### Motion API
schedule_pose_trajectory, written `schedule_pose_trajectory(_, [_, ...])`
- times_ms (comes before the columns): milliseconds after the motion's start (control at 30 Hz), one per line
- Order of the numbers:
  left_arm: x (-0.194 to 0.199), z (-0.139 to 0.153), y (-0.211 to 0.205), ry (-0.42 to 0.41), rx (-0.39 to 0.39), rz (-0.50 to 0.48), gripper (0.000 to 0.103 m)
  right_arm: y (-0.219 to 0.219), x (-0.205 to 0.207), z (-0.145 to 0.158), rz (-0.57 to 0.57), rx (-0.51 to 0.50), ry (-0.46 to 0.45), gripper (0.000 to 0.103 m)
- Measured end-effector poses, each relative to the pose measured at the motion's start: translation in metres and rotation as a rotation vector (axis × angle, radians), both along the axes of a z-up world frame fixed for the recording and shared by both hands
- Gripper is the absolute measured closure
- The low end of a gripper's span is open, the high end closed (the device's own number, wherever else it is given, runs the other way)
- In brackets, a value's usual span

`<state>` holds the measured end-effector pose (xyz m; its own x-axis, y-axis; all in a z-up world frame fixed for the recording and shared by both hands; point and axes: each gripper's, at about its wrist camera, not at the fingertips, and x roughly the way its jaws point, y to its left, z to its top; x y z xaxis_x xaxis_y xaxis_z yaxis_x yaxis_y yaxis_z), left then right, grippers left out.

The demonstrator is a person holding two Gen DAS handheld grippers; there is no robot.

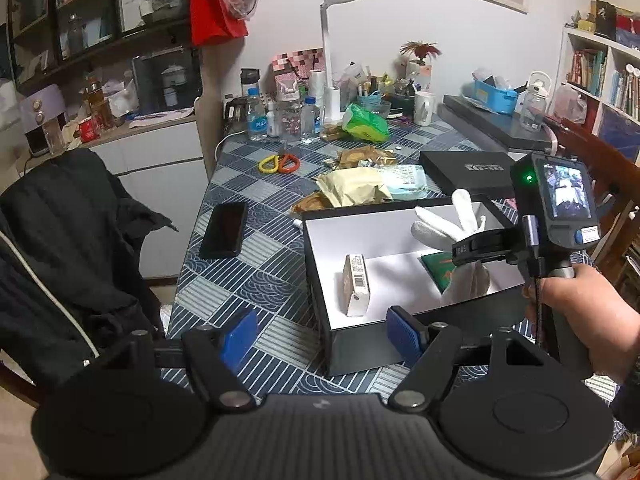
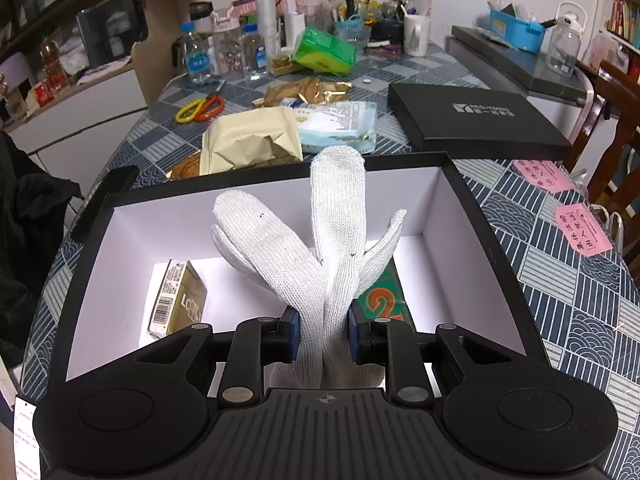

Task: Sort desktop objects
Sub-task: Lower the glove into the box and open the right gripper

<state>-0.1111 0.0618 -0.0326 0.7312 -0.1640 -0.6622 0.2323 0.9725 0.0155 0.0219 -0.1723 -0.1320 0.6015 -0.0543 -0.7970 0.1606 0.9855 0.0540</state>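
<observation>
**Left wrist view: glove over open box**

Left gripper (image 1: 322,336) hangs empty, jaws wide apart, blue pads over the near-left corner of the black box (image 1: 360,348). Box is open, white inside, on the counter (image 1: 256,256). In it: a small carton (image 1: 356,288) upright, a green packet (image 1: 438,270) flat. Right gripper (image 1: 464,250), held by a hand (image 1: 584,312), clamps a white glove (image 1: 452,232) above the box interior. Black phone (image 1: 224,230) lies left of the box, box lid (image 1: 468,170) behind.
</observation>
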Motion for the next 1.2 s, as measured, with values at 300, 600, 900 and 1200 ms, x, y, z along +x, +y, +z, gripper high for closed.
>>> schedule_pose_trajectory(300, [-0.007, 0.004, -0.014, -0.045, -0.004, -0.078, 0.018, -0.002, -0.005, -0.002, -0.004, 0.015, 0.003, 0.08])
schedule_pose_trajectory(600, [-0.009, 0.003, -0.02, -0.049, -0.006, -0.093, 0.018, -0.003, -0.01, -0.003, -0.01, 0.028, 0.005, 0.08])
schedule_pose_trajectory(900, [-0.007, 0.003, -0.018, -0.042, -0.01, -0.091, 0.018, -0.002, -0.014, -0.005, -0.008, 0.045, 0.014, 0.08])
schedule_pose_trajectory(1200, [-0.008, 0.002, -0.017, -0.037, -0.014, -0.092, 0.018, 0.01, -0.02, -0.003, 0.015, 0.056, 0.016, 0.079])
